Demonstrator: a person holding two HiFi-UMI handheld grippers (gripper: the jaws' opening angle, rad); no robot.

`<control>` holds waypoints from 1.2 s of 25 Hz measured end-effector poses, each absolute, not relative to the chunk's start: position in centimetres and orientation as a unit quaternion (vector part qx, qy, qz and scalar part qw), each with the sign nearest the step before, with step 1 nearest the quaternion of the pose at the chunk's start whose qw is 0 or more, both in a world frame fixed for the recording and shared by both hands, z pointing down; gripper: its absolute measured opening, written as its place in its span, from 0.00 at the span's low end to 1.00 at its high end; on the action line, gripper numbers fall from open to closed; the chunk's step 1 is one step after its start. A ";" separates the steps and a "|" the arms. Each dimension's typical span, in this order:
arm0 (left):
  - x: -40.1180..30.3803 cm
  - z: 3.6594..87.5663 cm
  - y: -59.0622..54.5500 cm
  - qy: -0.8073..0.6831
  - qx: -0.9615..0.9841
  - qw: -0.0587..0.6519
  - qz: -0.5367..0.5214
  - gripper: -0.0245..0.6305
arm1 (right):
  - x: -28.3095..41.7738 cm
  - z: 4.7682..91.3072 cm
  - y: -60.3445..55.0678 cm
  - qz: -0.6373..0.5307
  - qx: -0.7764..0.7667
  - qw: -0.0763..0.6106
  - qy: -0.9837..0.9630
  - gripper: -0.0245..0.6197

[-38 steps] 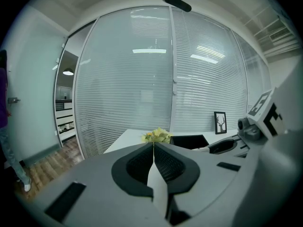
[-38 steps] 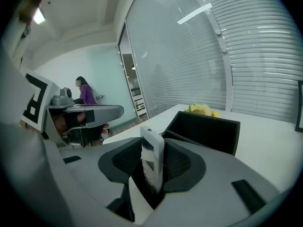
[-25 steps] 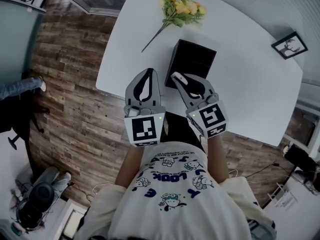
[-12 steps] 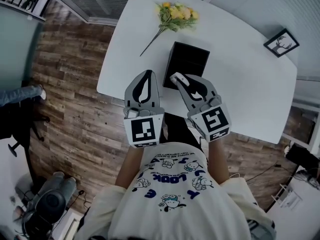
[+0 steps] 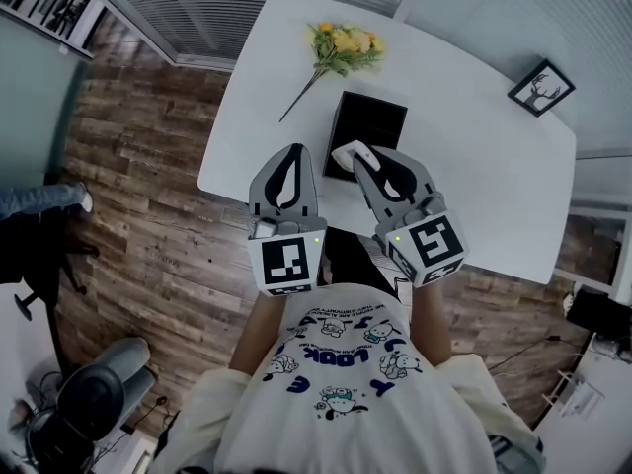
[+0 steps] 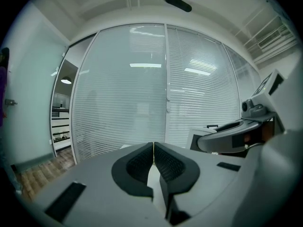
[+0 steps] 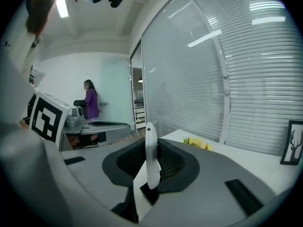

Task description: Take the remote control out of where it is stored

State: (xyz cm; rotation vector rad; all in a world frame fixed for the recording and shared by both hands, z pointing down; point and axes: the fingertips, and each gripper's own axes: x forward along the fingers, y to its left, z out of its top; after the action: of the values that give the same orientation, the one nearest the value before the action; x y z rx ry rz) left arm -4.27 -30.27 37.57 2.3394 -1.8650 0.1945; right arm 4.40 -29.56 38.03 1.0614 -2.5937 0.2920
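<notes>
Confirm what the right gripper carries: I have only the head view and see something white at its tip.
Observer: The right gripper view shows the right gripper shut on a slim white remote control, held on edge between its jaws.
Operator: And the left?
Observer: The left gripper view shows the left gripper with jaws together, nothing between them.
Operator: Anyone else around?
Observer: The right gripper view shows a person in purple standing by the far wall.
</notes>
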 end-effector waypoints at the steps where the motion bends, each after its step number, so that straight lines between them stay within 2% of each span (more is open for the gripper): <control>1: -4.4 37.3 -30.1 -0.622 0.778 0.070 0.061 0.07 | 4.2 37.6 -29.5 0.100 0.373 0.158 -0.909 0.16; 15: -8.8 35.7 -27.9 -0.656 0.750 0.060 0.049 0.07 | -0.9 35.9 -28.8 0.094 0.377 0.122 -0.914 0.17; 30: -12.1 35.6 -27.3 -0.683 0.726 0.066 0.045 0.07 | -4.2 36.8 -28.9 0.098 0.366 0.133 -0.916 0.17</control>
State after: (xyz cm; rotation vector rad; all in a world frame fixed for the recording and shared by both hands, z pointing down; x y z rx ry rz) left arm -12.09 -27.30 35.58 2.1913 -2.0595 0.1355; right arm -4.18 -28.86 36.82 1.0623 -2.6558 0.2848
